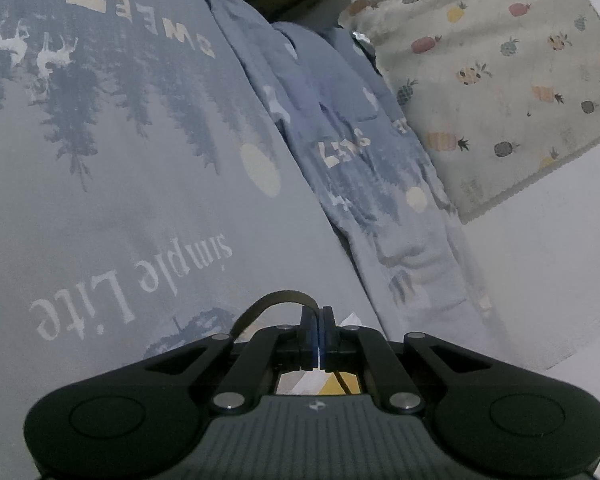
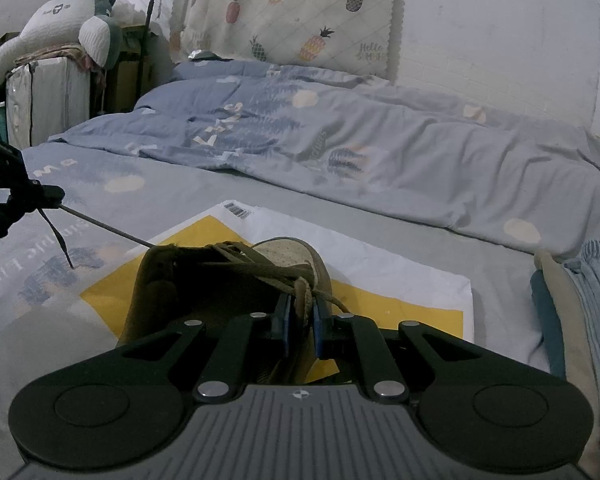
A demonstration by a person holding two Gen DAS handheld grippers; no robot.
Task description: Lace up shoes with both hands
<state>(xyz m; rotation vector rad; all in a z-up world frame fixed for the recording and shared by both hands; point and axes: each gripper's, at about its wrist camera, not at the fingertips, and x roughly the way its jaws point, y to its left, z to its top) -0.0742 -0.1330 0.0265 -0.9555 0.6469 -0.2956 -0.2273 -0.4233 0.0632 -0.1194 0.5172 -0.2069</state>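
We see the left gripper [image 1: 318, 322] fully closed, its blue pads pressed together on a flat dark shoelace [image 1: 260, 308] that loops out leftward from the tips. In the right wrist view that same gripper [image 2: 54, 196] sits at the left edge, the lace end [image 2: 104, 226] running taut from it to the shoe, with a loose tail hanging down.

The right gripper [image 2: 300, 312] is nearly closed, its jaws pinching a bunched, rope-like section of laces [image 2: 302, 294] at the shoe's throat.

The shoe [image 2: 220, 280] is olive-brown and suede-like, with a pale perforated toe, and lies on a white and yellow plastic bag [image 2: 380, 272] on the bed. The bedsheet [image 1: 100, 200] is smooth blue-grey cotton printed with trees and lettering; a rumpled matching quilt [image 2: 380, 148] lies behind. A pineapple-print cloth [image 2: 300, 12] hangs on the wall.
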